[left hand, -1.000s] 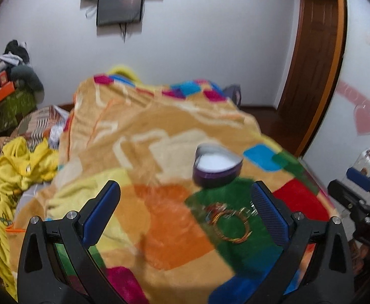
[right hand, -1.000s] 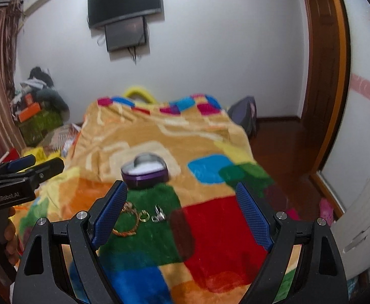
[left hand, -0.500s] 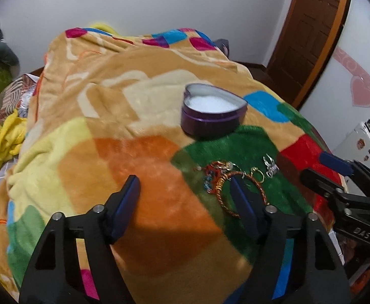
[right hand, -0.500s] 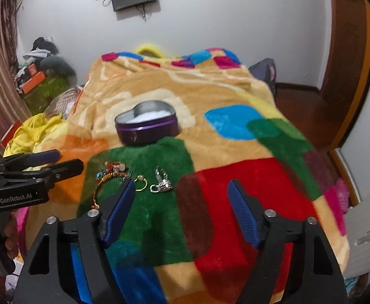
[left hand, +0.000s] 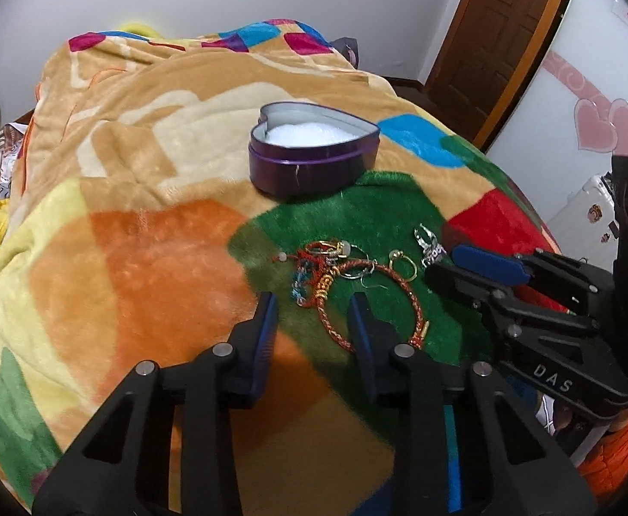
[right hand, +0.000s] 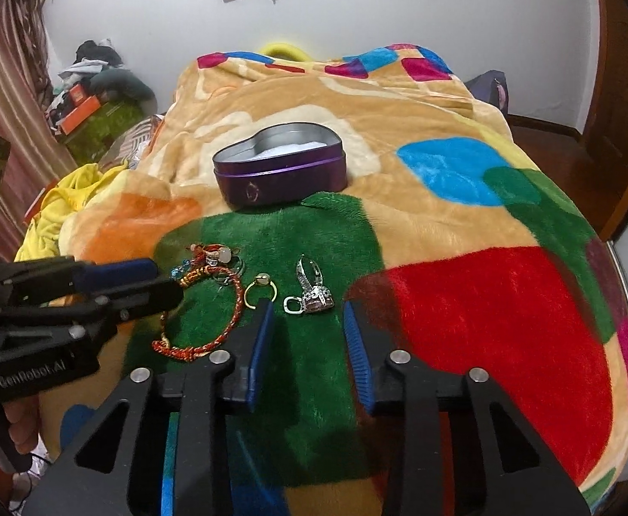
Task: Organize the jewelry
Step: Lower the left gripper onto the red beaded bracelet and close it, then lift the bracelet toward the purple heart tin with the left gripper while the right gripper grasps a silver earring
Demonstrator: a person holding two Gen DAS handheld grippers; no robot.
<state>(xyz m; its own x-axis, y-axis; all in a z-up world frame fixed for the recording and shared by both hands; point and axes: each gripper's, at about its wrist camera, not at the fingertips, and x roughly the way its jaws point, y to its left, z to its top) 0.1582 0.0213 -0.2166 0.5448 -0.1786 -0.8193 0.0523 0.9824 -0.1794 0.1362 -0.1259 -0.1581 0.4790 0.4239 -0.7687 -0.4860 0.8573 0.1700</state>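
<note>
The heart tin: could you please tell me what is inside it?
The heart tin is open, showing only a white lining. No jewelry is visible on it; its near wall hides the front part.

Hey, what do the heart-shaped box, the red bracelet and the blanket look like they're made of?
Heart-shaped box: probably thin metal tin; bare silvery inner wall, glossy purple outside, white padding inside, perhaps foam.
Red bracelet: braided cord in red and gold threads; the twisted weave shows, with small gold-coloured end pieces.
Blanket: plush fleece, likely synthetic; fuzzy matte pile in bright patches.
</note>
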